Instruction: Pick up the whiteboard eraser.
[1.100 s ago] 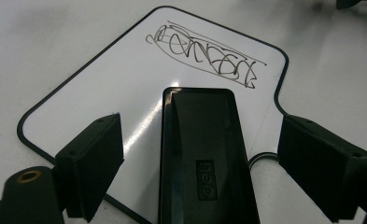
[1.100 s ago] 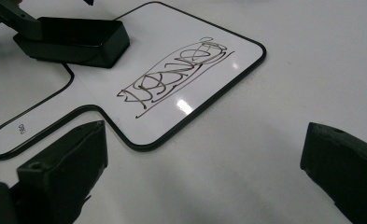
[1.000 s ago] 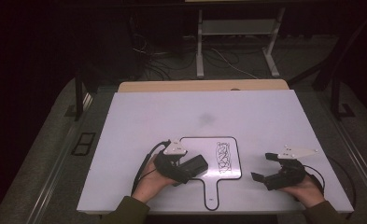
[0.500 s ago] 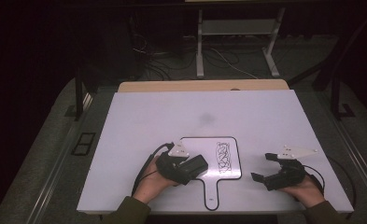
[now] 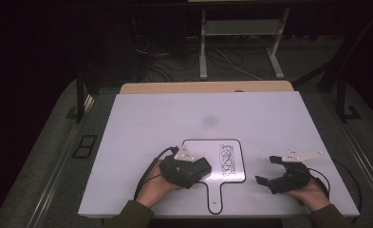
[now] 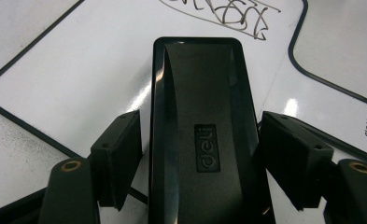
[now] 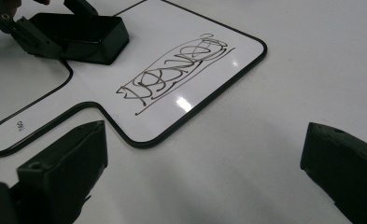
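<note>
Bright worktop, dark room

Overhead light is glaring off the board (image 7: 181, 70) in small spots; the surroundings are sinking into black, and the near jaws are blurring.

On the counter (image 5: 141, 118) there is one small whiteboard (image 5: 196, 152) with a handle, carrying one patch of dark scribble (image 5: 227, 160). One black eraser (image 6: 202, 140) lies on that board. There are two hand-held grippers, the left gripper (image 5: 204, 168) and the right gripper (image 5: 265, 170), each with two black jaws.
</note>
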A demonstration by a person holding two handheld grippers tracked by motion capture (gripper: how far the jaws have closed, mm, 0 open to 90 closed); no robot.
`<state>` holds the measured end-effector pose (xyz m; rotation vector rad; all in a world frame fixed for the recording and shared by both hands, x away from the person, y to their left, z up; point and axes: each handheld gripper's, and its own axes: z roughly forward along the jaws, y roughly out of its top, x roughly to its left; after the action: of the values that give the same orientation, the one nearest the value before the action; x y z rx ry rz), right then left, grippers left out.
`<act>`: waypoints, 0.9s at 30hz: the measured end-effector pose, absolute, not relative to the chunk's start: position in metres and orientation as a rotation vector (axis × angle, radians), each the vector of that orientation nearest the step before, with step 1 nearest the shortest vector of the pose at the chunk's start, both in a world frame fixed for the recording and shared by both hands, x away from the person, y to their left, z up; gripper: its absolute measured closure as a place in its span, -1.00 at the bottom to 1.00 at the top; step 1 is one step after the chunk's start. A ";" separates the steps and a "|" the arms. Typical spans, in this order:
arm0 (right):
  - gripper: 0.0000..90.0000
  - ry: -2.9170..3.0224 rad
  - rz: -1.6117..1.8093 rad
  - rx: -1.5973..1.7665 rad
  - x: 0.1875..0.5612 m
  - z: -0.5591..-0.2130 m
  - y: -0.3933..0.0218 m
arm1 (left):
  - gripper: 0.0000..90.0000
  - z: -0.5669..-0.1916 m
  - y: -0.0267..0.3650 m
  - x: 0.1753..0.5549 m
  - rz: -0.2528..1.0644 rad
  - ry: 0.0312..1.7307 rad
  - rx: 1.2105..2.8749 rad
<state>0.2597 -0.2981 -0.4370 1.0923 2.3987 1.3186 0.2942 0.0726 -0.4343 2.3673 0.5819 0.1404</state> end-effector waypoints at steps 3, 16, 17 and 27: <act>-1.00 2.398 1.319 1.094 0.260 -0.437 -0.298 | -0.29 -0.434 0.072 0.294 0.144 0.580 2.374; -1.00 2.401 1.314 1.097 0.260 -0.438 -0.298 | -0.15 -0.435 0.072 0.295 0.115 0.594 2.394; -1.00 2.401 1.313 1.096 0.260 -0.438 -0.298 | -0.15 -0.435 0.073 0.295 0.116 0.590 2.395; -1.00 2.407 1.312 1.088 0.260 -0.438 -0.298 | -0.13 -0.432 0.070 0.295 0.110 0.614 2.409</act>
<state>0.2601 -0.2978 -0.4381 1.0878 2.4066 1.3120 0.2948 0.0700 -0.4318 2.4093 0.6144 0.1098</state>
